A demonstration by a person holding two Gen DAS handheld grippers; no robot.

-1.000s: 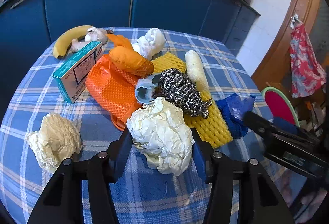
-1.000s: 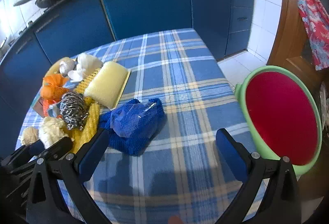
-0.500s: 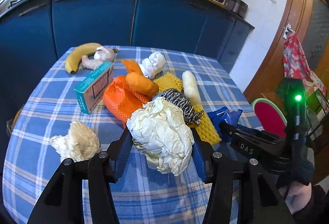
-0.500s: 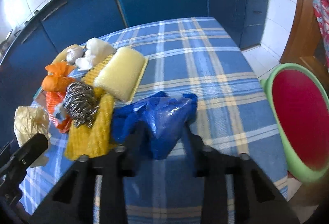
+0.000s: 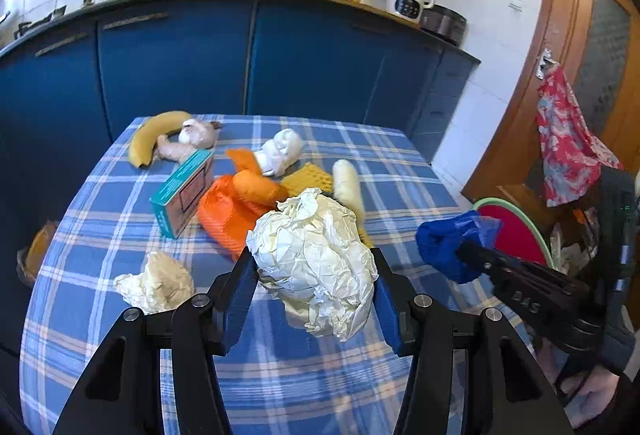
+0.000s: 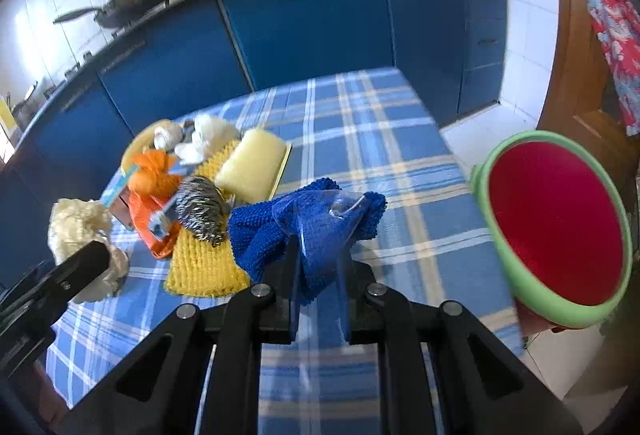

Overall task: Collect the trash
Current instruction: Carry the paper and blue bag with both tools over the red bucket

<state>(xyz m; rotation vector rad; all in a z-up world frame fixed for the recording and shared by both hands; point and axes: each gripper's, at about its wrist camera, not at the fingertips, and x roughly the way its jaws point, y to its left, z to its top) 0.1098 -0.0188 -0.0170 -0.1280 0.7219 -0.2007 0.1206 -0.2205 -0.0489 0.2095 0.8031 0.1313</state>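
My left gripper (image 5: pixel 316 269) is shut on a big crumpled white paper ball (image 5: pixel 316 247) and holds it above the checked table (image 5: pixel 280 379). The right gripper (image 6: pixel 318 255) has its jaws closing tight on a blue knitted cloth (image 6: pixel 264 235) with a clear plastic wrapper (image 6: pixel 340 205) on it. The pads press on the bundle, and it hangs off the table. In the left wrist view the same cloth (image 5: pixel 440 239) is seen at the right gripper's tip. A green bin with a red inside (image 6: pixel 556 223) stands past the table's right edge. A smaller paper wad (image 5: pixel 154 283) lies on the table.
On the table lie a teal box (image 5: pixel 184 191), an orange net bag (image 5: pixel 236 211), a banana (image 5: pixel 154 135), a steel scourer (image 6: pixel 202 207), a yellow knitted cloth (image 6: pixel 200 267) and a pale sponge (image 6: pixel 252 165). Blue cabinets (image 5: pixel 320 67) stand behind.
The right gripper went from wide open to shut on the blue cloth and lifted it. The left gripper rose with the paper ball in it.
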